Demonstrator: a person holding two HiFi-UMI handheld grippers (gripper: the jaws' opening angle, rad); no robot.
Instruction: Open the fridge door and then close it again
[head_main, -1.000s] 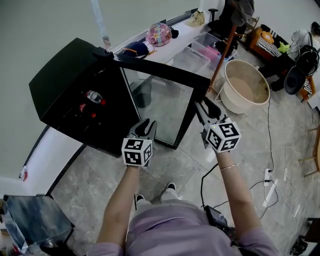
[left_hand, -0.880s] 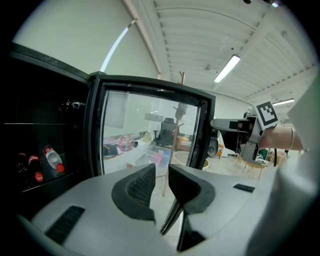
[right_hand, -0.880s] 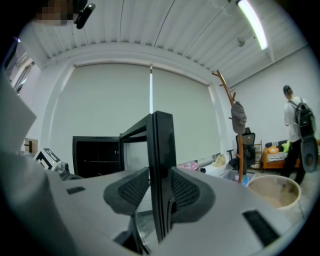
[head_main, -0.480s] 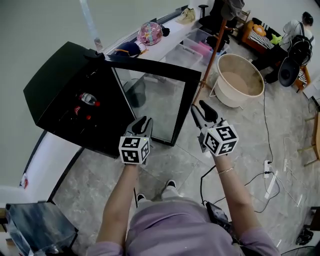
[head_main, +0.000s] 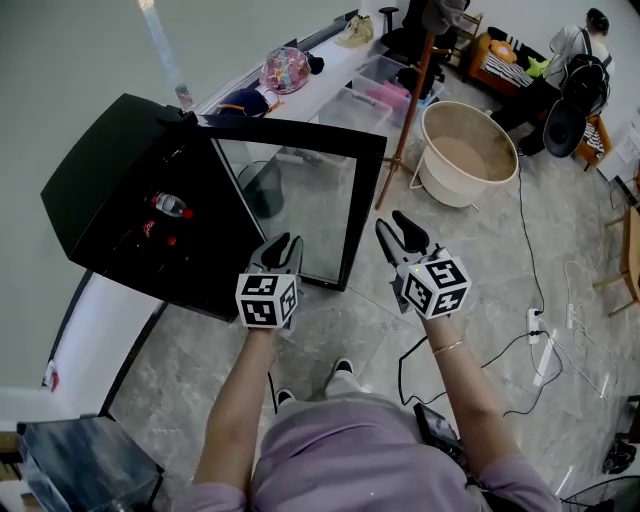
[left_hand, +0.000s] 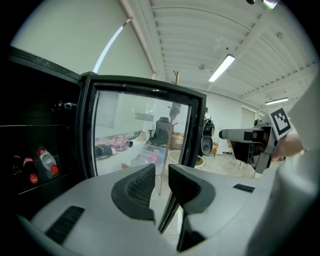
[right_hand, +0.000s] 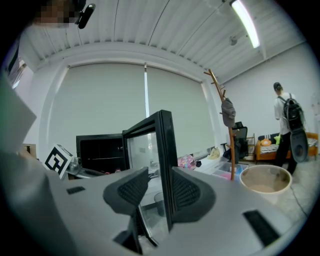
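No words, brands or numbers can be read anywhere. The bottles (head_main: 166, 206) in the fridge (head_main: 100, 170) are too small to show any label, and the cubes on the left tongs (head_main: 283, 248) and right tongs (head_main: 397, 230) bear only black-and-white square patterns.

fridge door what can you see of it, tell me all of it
The fridge door is a clear glass pane in a black frame, hinged on the black fridge and swung wide open, upright. The floor shows through it. The right gripper sits near its free edge, jaws apart and not pressing on it.
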